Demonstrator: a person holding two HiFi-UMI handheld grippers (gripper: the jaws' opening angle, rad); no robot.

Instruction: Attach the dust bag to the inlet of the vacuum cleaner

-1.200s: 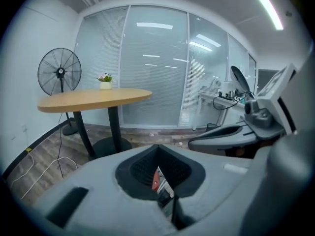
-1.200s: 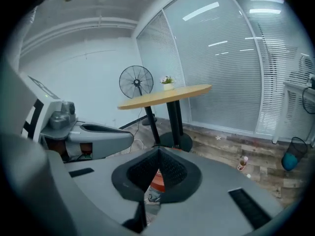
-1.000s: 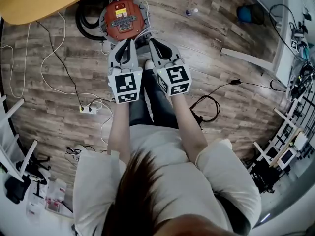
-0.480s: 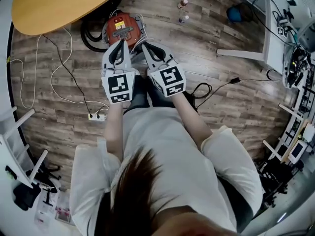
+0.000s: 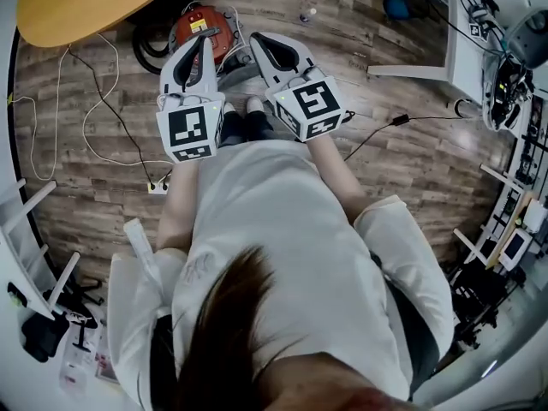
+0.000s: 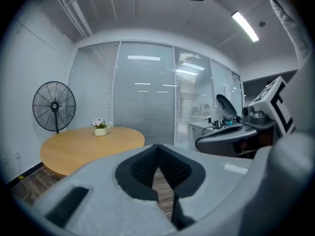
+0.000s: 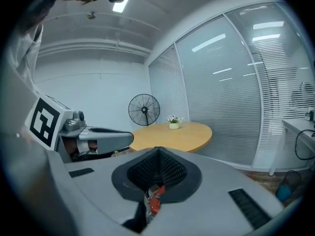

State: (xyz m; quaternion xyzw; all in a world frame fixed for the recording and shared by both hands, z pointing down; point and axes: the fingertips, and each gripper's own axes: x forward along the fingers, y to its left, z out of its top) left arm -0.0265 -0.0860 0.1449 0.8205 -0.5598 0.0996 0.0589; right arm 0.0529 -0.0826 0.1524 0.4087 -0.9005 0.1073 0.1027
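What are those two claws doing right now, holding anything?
Grey left claw: closed, holding nothing.
Grey right claw: closed, holding nothing.

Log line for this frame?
left gripper: shut, empty | right gripper: shut, empty | vacuum cleaner: on floor, untouched | dust bag: unseen

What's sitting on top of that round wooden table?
A small pot of flowers stands on the round table, nothing else visible. The table's near side is covered by the left tool, so anything there can't be seen.
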